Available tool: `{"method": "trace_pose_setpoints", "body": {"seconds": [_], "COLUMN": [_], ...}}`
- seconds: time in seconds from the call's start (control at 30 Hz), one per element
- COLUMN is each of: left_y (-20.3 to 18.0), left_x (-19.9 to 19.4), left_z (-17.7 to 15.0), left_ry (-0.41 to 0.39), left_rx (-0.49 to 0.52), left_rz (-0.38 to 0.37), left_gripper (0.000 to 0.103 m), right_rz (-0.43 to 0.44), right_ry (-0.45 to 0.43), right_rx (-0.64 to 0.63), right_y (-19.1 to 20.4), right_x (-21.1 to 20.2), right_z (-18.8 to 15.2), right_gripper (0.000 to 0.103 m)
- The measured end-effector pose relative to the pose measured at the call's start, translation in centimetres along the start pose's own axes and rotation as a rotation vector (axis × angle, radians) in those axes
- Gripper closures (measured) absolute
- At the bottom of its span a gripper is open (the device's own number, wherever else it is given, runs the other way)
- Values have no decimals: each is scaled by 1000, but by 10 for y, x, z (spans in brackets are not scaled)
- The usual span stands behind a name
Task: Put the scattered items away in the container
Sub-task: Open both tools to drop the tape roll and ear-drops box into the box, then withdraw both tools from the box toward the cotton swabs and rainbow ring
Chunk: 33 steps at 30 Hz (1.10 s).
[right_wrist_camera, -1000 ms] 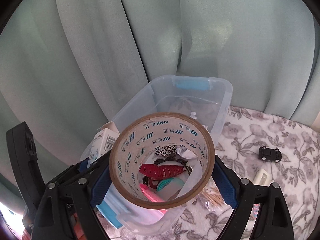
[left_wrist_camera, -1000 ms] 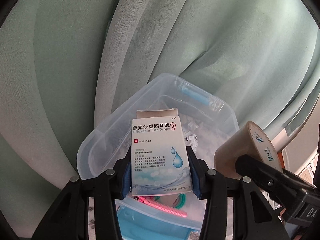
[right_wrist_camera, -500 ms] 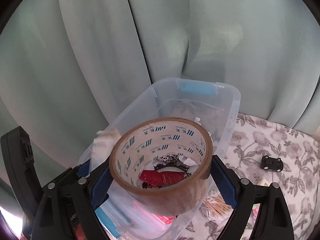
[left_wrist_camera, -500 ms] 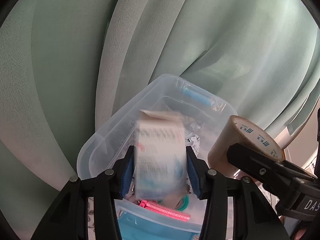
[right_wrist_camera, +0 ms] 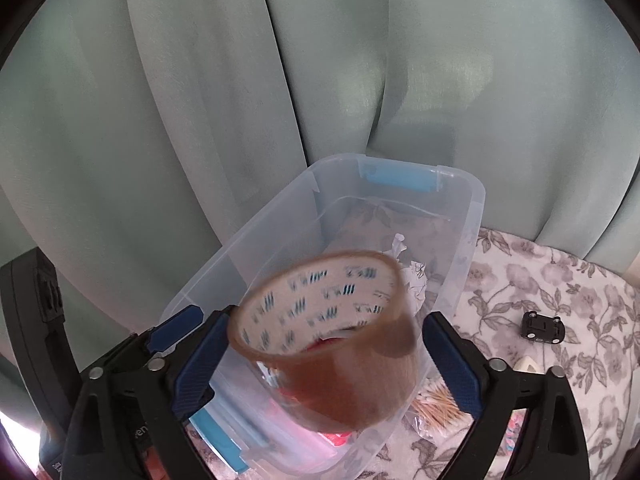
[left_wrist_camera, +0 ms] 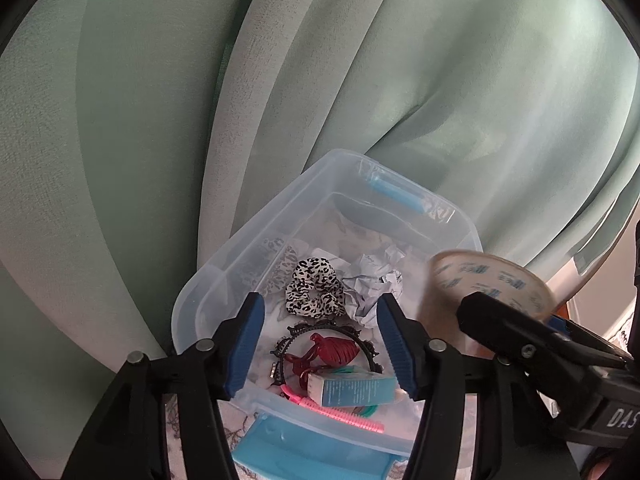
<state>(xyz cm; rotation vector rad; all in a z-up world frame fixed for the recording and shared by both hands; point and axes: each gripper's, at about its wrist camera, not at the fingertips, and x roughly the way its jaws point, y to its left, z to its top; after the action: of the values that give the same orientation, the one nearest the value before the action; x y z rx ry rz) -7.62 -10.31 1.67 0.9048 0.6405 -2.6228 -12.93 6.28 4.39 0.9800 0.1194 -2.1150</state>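
two hand-held grippers hang over one clear plastic container (left_wrist_camera: pixel 248 252), side by side. the left gripper (left_wrist_camera: pixel 320 340) has its jaws opening, with nothing between its blue pads (left_wrist_camera: pixel 244 344). straight below and just ahead of it, inside the container, lies one ear-drop box (left_wrist_camera: pixel 352 390) on its side, resting on one pink comb (left_wrist_camera: pixel 340 414). a little teal piece peeks out beside the comb; what it is cannot be told. just past the box sits one dark red claw clip (left_wrist_camera: pixel 328 354) inside the arc of one black headband (left_wrist_camera: pixel 320 330). further ahead of the pads are one leopard-print scrunchie (left_wrist_camera: pixel 314 292) and one wad of crumpled paper (left_wrist_camera: pixel 374 284). the container carries two blue latches, one at the near rim (left_wrist_camera: pixel 312 454) and one at the far rim (left_wrist_camera: pixel 396 192).

the right gripper (right_wrist_camera: pixel 320 360) is opening too, nearly at its widest. one roll of brown tape (right_wrist_camera: pixel 332 344) is blurred and tilted between its pads, over the container; the right pad (right_wrist_camera: pixel 450 364) stands clear of it, and contact at the left pad cannot be told. to the right of this gripper, on the flowered cloth (right_wrist_camera: pixel 560 280), lie one bag of cotton swabs (right_wrist_camera: pixel 434 400) and, farther off, one small black car (right_wrist_camera: pixel 542 326). one green curtain (right_wrist_camera: pixel 200 120) hangs behind everything.
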Motion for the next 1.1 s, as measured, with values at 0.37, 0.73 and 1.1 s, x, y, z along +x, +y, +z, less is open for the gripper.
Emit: {"method": "trace_pose_setpoints", "body": {"seconds": [0.37,0.73,1.1], "left_y": [-4,-26,-67], "left_x": [-9,-51,-107], "left_z": [-2,-5,-17], "left_ry": [32,-2,-81], "left_rx": [-10,39,97], "left_rz": [-24,-47,-101], "left_gripper": [38,24,14], "right_rz": [-15,-47,-46], "right_ry": [-20,-82,-222], "right_rx": [16,53,121], "right_y": [2,-4,-32], "right_x": [-21,-78,-162], "right_z": [-3,-24,-53], "right_gripper": [3,0,0]}}
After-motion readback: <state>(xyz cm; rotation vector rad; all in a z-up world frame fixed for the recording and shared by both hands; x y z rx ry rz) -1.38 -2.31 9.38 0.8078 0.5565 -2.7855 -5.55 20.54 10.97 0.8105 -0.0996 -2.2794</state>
